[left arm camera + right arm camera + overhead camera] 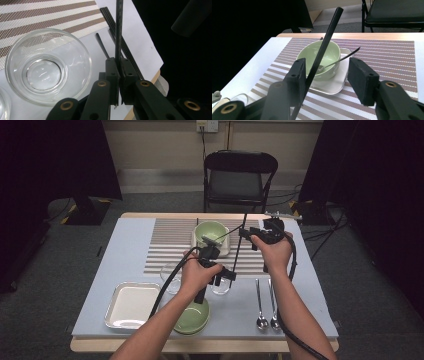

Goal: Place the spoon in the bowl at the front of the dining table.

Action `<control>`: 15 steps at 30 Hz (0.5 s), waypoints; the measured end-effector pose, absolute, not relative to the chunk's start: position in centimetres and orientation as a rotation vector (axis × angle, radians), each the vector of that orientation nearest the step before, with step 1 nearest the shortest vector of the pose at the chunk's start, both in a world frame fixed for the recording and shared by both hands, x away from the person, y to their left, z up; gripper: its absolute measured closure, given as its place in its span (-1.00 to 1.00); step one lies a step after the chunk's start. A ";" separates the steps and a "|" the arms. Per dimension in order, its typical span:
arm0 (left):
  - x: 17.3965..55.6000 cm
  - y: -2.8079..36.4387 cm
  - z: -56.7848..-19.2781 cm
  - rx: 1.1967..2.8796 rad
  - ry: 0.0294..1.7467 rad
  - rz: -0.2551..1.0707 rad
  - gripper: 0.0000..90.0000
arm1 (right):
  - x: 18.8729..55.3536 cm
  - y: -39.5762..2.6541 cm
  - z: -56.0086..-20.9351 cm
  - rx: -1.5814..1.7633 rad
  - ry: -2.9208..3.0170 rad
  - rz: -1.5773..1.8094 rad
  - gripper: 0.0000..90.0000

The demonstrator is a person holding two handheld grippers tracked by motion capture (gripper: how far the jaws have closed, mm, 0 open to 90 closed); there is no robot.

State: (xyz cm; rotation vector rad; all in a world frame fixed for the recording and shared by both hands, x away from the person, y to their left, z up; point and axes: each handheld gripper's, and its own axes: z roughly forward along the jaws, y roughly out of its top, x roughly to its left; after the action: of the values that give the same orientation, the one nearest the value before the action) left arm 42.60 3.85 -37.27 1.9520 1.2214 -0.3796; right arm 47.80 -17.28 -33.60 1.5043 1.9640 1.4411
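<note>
The black chopstick (118, 32) stands nearly upright above the surface (120, 255), clenched near its lower end by the left tongs (119, 75), whose jaws press on it from both sides in the left gripper view. In the high view the left tongs (220, 272) sit at mid-surface in the person's left hand (197, 275), and the chopstick (240, 245) rises from there toward the right tongs (250, 234), held higher and farther back in the right hand (275, 251). In the right gripper view the chopstick (322, 55) leans against the inner face of one jaw of the right tongs (325, 75), while the other jaw stands clear of it, so that grip is released.

Nearest the person, at the front edge, lie a green bowl (192, 317), a white square tray (131, 305) off to the left, and two metal spoons (266, 307) side by side on the right. Just past those, a clear glass bowl (47, 65) sits beside the left tongs, partly on the striped placemat (175, 245). A few more black chopsticks (130, 50) lie flat on the surface near its edge.

Farther back on the placemat, a second green bowl (322, 60) rests on a white square plate (332, 86), with a spoon (339, 60) leaning in it, handle over the rim. Beyond the surface stands a black folding chair (239, 175).
</note>
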 end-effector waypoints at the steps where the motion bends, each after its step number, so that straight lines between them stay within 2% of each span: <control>1: 42.6 3.8 -37.3 1.942 1.231 -0.378 0.93 | 47.8 -17.3 -33.6 1.504 1.960 1.446 0.06; 15: 42.9 4.3 -37.3 1.941 1.247 -0.369 0.93 | 47.6 -17.6 -33.2 1.457 1.956 1.473 -0.16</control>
State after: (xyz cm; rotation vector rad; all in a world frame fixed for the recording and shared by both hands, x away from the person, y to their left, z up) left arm 42.86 4.31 -37.26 1.9408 1.2472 -0.3686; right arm 47.64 -17.60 -33.21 1.4573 1.9565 1.4729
